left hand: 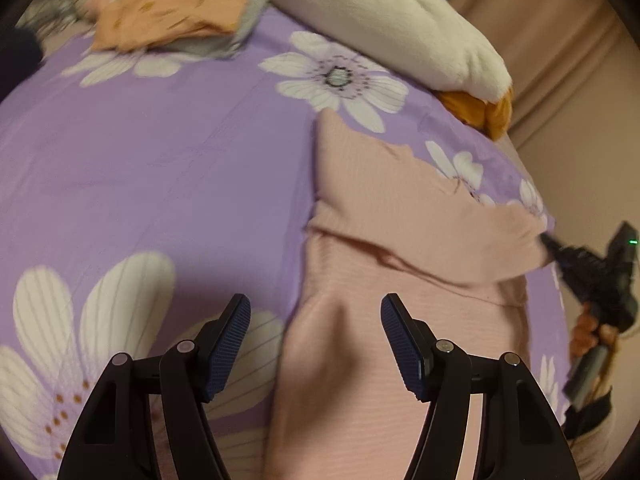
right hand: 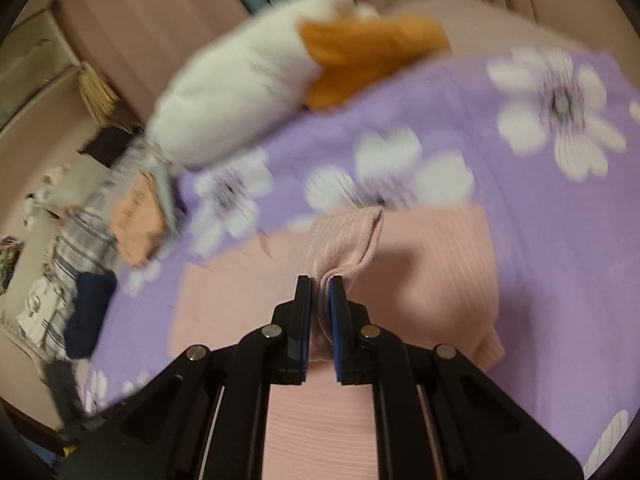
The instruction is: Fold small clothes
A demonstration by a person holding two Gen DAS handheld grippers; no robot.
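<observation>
Purple flowered bedsheet is carrying the pink garment; right gripper fingers are clamping its bunched edge for folding, while left gripper fingers are hovering apart over it.

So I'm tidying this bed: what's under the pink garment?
The pink garment lies on the purple flowered sheet, its edge pinched by the right gripper. Whatever else lies beneath stays covered.
</observation>
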